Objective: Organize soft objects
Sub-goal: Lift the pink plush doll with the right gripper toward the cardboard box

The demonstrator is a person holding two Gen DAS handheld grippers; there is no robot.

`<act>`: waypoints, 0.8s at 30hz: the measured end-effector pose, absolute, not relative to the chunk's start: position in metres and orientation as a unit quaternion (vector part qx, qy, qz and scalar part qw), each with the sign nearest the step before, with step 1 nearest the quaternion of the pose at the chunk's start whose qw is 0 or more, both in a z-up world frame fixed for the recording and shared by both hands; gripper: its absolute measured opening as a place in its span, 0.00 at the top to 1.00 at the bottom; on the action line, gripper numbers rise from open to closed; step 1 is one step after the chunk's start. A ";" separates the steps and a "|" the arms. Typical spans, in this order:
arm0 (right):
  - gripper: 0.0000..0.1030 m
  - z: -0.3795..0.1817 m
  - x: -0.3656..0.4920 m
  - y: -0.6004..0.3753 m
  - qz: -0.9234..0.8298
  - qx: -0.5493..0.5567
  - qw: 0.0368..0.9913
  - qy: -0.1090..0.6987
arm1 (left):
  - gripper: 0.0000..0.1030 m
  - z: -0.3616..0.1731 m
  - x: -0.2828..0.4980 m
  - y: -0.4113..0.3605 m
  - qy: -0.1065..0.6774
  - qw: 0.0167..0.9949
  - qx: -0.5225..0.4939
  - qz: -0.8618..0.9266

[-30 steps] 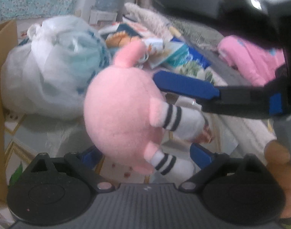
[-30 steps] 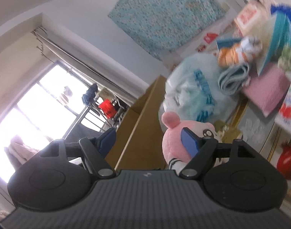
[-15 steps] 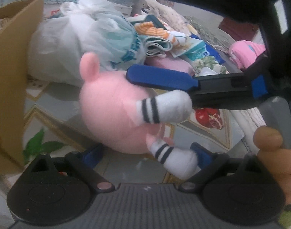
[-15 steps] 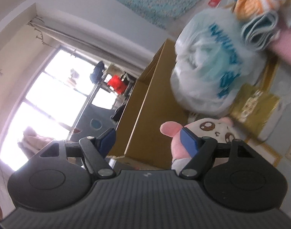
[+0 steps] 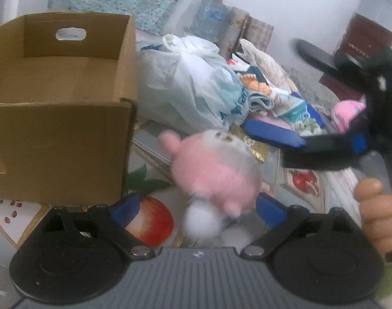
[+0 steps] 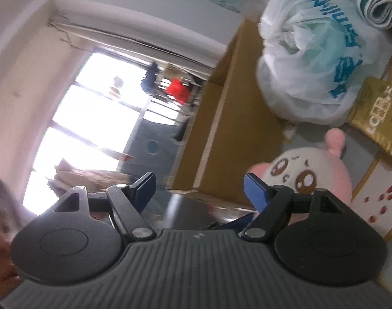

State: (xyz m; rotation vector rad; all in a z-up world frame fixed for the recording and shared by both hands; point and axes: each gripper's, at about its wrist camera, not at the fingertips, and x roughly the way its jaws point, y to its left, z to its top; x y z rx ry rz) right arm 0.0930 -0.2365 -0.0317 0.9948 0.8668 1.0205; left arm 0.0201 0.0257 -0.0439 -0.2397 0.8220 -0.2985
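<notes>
A pink and white plush toy (image 5: 216,172) with striped legs lies blurred on the table between my open left gripper (image 5: 198,206) fingers, touching neither. Its face shows in the right wrist view (image 6: 309,172), beside the right finger. My right gripper (image 6: 198,188) is open and empty; it appears in the left wrist view (image 5: 324,144) just right of the toy, held by a hand. An open, empty cardboard box (image 5: 54,108) stands to the left of the toy.
A white plastic bag (image 5: 193,85) sits behind the toy, beside the box. A gold packet (image 6: 376,113), folded cloths (image 5: 260,97) and a pink garment (image 5: 347,110) pile at the right. The tablecloth (image 5: 154,219) has a fruit print. A window (image 6: 93,118) lies beyond.
The plush toy has dropped from the air down onto the table near the box. The right gripper has drawn back to the right of it. The left view has swung toward the box.
</notes>
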 end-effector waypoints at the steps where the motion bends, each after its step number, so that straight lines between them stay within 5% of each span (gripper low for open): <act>1: 0.26 -0.030 0.091 -0.243 0.449 0.444 0.676 0.380 | 0.05 -0.043 0.022 0.027 0.394 0.900 -0.121 -0.145; 8: 0.26 -0.036 0.067 -0.285 0.351 0.417 0.746 0.383 | 0.08 -0.047 0.028 0.023 0.399 0.895 -0.126 -0.158; 24: 0.43 -0.071 0.063 -0.252 0.354 0.384 0.729 0.443 | 0.10 -0.056 0.017 0.015 0.405 0.893 -0.110 -0.164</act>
